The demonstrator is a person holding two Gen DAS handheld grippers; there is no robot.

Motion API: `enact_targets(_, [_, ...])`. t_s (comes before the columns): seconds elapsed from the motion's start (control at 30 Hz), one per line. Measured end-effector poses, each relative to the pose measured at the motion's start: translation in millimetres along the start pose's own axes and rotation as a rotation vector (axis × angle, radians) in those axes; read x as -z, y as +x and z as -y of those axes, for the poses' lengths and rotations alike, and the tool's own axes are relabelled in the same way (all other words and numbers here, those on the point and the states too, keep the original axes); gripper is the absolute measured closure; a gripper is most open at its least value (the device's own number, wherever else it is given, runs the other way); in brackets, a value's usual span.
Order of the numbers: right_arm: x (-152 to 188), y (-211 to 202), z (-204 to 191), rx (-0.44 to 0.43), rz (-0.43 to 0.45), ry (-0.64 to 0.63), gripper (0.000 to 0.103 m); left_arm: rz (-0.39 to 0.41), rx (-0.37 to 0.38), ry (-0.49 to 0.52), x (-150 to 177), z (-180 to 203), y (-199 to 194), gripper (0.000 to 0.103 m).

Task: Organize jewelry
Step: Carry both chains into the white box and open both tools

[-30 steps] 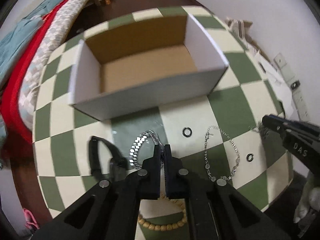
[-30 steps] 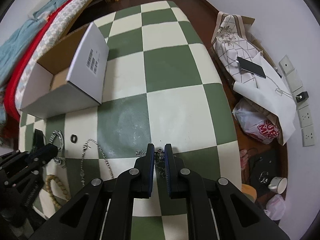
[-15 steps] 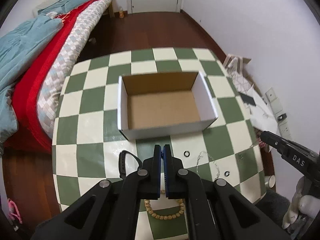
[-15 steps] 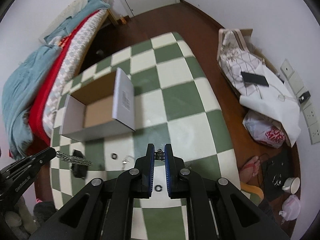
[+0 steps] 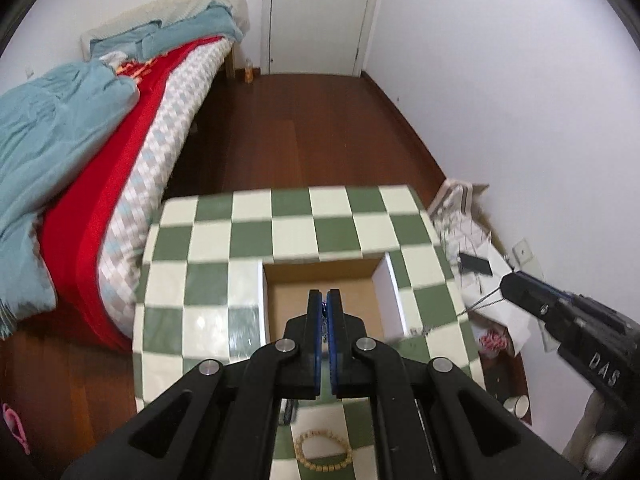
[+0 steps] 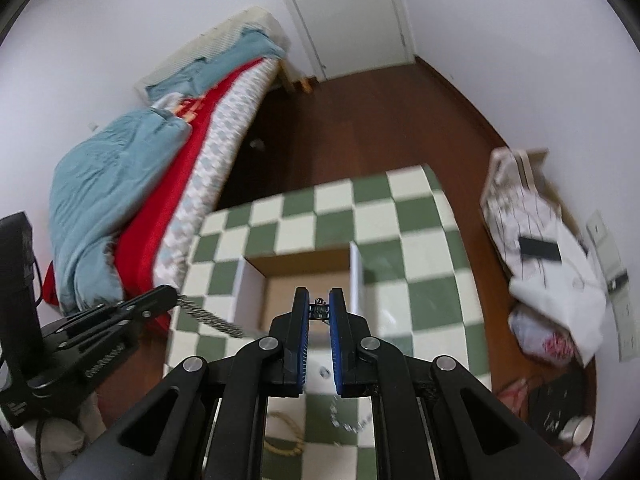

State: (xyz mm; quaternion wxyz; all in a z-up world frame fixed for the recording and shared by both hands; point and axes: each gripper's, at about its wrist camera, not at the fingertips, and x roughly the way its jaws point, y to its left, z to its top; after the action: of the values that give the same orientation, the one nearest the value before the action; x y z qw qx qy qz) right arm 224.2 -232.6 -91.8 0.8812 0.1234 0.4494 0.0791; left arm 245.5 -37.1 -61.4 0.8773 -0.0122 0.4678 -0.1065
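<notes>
A bed point(image 5: 100, 152) with a red cover and a blue blanket runs along the left of the room, beside dark wooden flooring. Near it stands a table covered in a green-and-cream checked cloth point(image 5: 288, 216). An open cardboard box point(image 5: 324, 280) with white outer walls sits on that cloth, its brown inside bare where visible.

The left gripper point(image 5: 324, 308) is held high above the table, its 2 blue-padded jaws pressed together on a chunky silver link bracelet point(image 6: 208, 316), which hangs from the tip and trails toward the box's left wall in the right wrist view. The right gripper point(image 6: 319, 312) is also raised over the box, jaws narrowed onto a thin silver chain point(image 5: 480, 304); a small metal piece shows between its pads, and the chain droops from the tip toward the table's right side.

On the cloth below the grippers lies a loop of tan wooden beads point(image 5: 322, 450). Another silver chain point(image 6: 348, 420) rests on the cloth just beside it, blurred.
</notes>
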Motion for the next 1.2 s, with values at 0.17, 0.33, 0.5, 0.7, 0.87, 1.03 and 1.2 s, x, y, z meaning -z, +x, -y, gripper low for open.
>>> enact_targets(0.17, [-28, 9, -27, 0.001, 0.011, -0.048, 0.093, -0.010, -0.016, -0.007, -24, -9, 20, 0.103])
enact_targets(0.33, [-40, 52, -35, 0.020, -0.039, -0.066, 0.093, -0.081, -0.028, -0.027, -28, -20, 63, 0.103])
enact_targets(0.5, [-40, 106, -30, 0.054, -0.112, -0.070, 0.093, -0.164, -0.037, -0.046, -23, -31, 112, 0.103])
enact_targets(0.7, [-38, 167, -12, 0.090, -0.201, -0.051, 0.093, -0.246, -0.037, -0.061, -18, -40, 157, 0.103])
enact_targets(0.87, [-37, 205, -2, 0.107, -0.280, -0.048, 0.093, -0.310, -0.029, -0.091, -18, -49, 177, 0.101])
enact_targets(1.03, [-37, 221, 10, 0.132, -0.350, -0.013, 0.080, -0.261, -0.098, -0.090, -27, -57, 163, 0.092])
enact_targets(1.2, [-36, 208, 10, 0.169, -0.333, -0.018, 0.041, -0.192, -0.163, -0.096, -30, -70, 145, 0.007])
